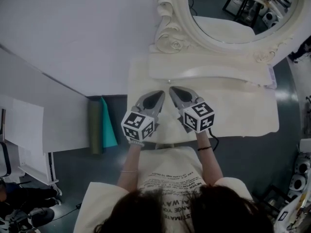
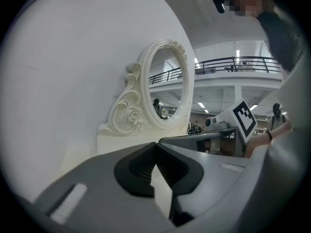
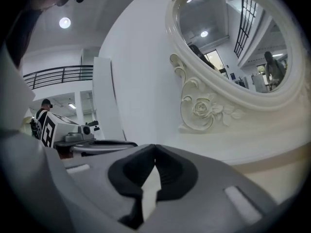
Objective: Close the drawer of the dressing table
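Person's hair (image 1: 160, 212) filling frame bottom. Left tool (image 1: 160, 93) & right tool (image 1: 172, 89) hanging mid-frame over bench (image 1: 243, 110), both pinched shut, empty. Drawer (image 1: 209, 74) sitting upper centre, prob. closed already. Risk: a careless swing clipping mirror (image 1: 228, 4).

Olive roll (image 1: 94, 127) and teal sheet (image 1: 109, 125) are lying side by side, touching, on the dark grey floor (image 1: 243, 154), just below the foot of the white wall (image 1: 73, 28). White board (image 1: 29, 125) is standing further left. Black gear (image 1: 19, 212) is sitting in the bottom-left corner, too dark to identify. White round devices (image 1: 301, 171) are sitting at the floor's right edge.

Gripper views: balcony railing (image 2: 228, 62) is running across the hall behind, ceiling lights (image 3: 64, 22) are glowing, and a white upright panel (image 3: 104, 101) is standing beside the railing. A bystander in a dark cap (image 3: 43, 111) is standing far back. A second bystander (image 2: 277, 113) is standing at the right of the left gripper view.
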Demonstrator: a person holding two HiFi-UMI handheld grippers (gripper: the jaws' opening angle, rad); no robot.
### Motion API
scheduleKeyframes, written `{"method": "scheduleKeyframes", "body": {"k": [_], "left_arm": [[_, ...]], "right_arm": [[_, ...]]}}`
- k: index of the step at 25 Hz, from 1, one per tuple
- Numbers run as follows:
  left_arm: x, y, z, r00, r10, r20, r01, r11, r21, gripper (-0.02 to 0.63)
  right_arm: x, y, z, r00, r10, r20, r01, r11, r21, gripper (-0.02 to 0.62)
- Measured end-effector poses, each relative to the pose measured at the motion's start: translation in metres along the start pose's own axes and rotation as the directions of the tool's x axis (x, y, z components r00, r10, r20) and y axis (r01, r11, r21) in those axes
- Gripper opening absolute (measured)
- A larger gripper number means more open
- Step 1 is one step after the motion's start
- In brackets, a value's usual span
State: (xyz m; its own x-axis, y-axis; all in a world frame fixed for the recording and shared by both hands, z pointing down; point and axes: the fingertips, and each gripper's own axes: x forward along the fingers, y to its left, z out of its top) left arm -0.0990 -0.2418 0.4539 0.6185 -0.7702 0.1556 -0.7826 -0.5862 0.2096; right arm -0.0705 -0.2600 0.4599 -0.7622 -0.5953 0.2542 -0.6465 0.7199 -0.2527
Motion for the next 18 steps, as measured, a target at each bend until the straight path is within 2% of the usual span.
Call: {"method": "scheduleKeyframes", "body": {"k": [9, 18], "left_arm": [[-0.007, -0.009, 0.017, 0.999, -0.002, 0.049, 0.001, 1.0, 0.025, 0.002], [-0.007, -0.011, 0.015, 0.999, 0.004, 0.043, -0.005, 1.0, 0.03, 0.002]], "right_arm": [[-0.008, 0.019, 0.013, 0.998, 0.058, 0.037, -0.058, 0.998, -0.025, 0.003], [-0.012, 0.02, 0.016, 0.996, 0.07, 0.052, -0.068, 0.997, -0.04, 0.003]]}}
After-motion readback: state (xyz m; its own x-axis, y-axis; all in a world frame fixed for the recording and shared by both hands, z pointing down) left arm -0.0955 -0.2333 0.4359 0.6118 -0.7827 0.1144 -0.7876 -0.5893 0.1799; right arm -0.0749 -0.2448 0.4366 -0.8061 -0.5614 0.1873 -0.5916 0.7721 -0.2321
